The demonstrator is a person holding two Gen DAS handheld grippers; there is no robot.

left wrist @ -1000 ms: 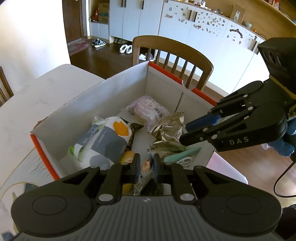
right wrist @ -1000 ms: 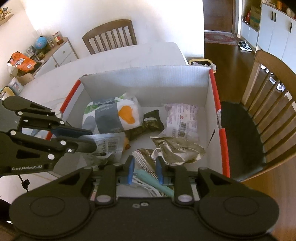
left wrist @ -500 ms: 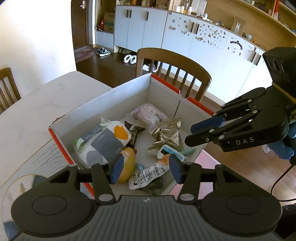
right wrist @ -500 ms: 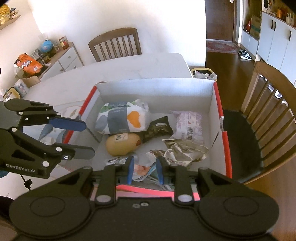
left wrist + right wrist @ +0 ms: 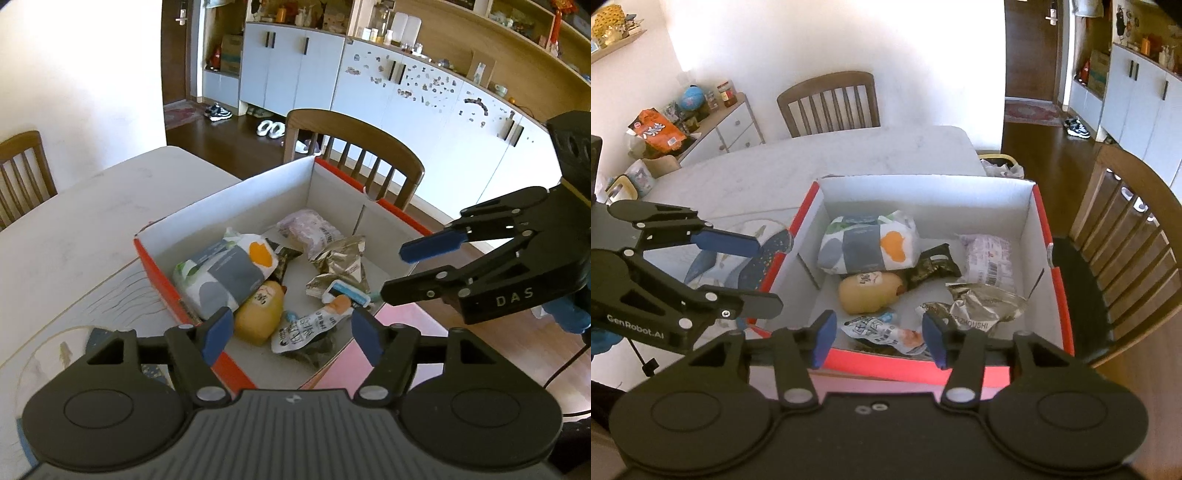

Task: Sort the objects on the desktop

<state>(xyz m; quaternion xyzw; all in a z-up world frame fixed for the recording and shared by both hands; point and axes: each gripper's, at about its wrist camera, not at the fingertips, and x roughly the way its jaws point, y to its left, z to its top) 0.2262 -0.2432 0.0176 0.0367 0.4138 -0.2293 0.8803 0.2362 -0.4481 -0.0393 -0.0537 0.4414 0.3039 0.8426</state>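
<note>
Left tool (image 5: 291,334), in its own wrist view, hangs above the near edge of the box (image 5: 229,201) with its jaws opening and nothing between them. A second ago those jaws were pinched on a white pouch down among the contents; now the pouch (image 5: 308,326) lies loose on the box floor, just right of the yellow bottle (image 5: 258,310) and near the foil bag (image 5: 341,258). The tool has also pulled back and up, so the whole box shows where before only its inside filled the view. At right, the right tool (image 5: 402,271) is spread too, empty, over the box's right corner.

Right wrist view: the right tool (image 5: 877,339) sits above the near red rim, jaws opening, gripping nothing. Earlier it was nearly closed low over a teal item at the near wall; that item is now hidden behind the rim. The left tool (image 5: 753,275) hovers over the surface (image 5: 849,155) beside the box's left wall.

Judged from this, both drops are finished: pouch, bottle, foil bag and paper pack (image 5: 868,242) all rest inside the box, and both tools are free for the next item.
</note>
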